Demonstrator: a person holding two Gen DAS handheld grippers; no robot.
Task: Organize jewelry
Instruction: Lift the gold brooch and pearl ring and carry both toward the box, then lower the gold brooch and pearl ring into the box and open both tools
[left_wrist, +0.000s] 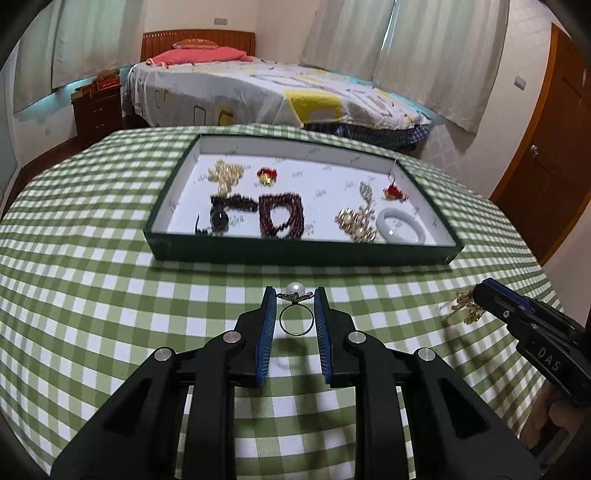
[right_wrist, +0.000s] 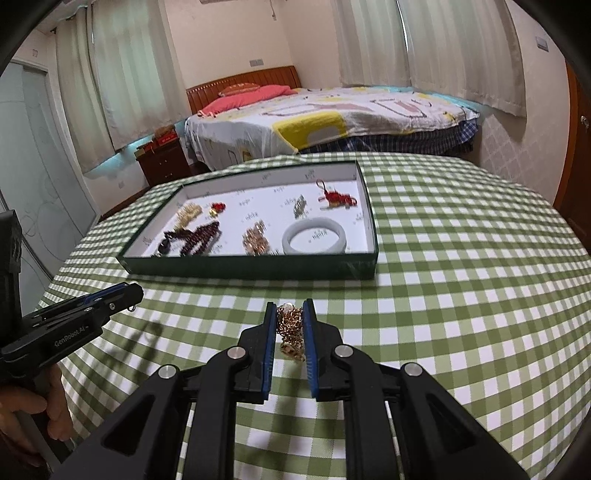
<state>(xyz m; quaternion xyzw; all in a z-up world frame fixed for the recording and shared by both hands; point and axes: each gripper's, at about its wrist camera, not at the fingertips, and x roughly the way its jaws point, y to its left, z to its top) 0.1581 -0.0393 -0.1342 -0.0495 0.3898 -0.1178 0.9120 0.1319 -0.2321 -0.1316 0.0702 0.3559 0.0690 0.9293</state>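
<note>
The left claw (left_wrist: 294, 295) is gripping a silver ring topped with a white pearl (left_wrist: 294, 310), its blue-padded jaws closed nearly all the way against the ring's ornate setting, so the band is hanging free between them above the green-and-white checked cloth covering the counter (left_wrist: 110, 295). The right claw (right_wrist: 290, 314) is pinching a bunched gold chain piece (right_wrist: 290, 332), its jaws almost fully closed on it while the loose end is dangling below the pads. Both claws are hovering just short of the shallow dark green tray with a white lining (left_wrist: 295, 254), which is sitting on the counter ahead of them. Inside the tray are lying a white bangle (right_wrist: 315, 236), a dark red beaded bracelet (left_wrist: 282, 219), a black beaded piece (left_wrist: 225, 210), a cluster of gold jewellery (left_wrist: 356, 223), a pale pearl strand (left_wrist: 223, 175), a small silver piece (right_wrist: 299, 205) and two red knotted charms (right_wrist: 336, 199). A hand (right_wrist: 37, 413) is holding the left tool's grip at the edge of the right view
</note>
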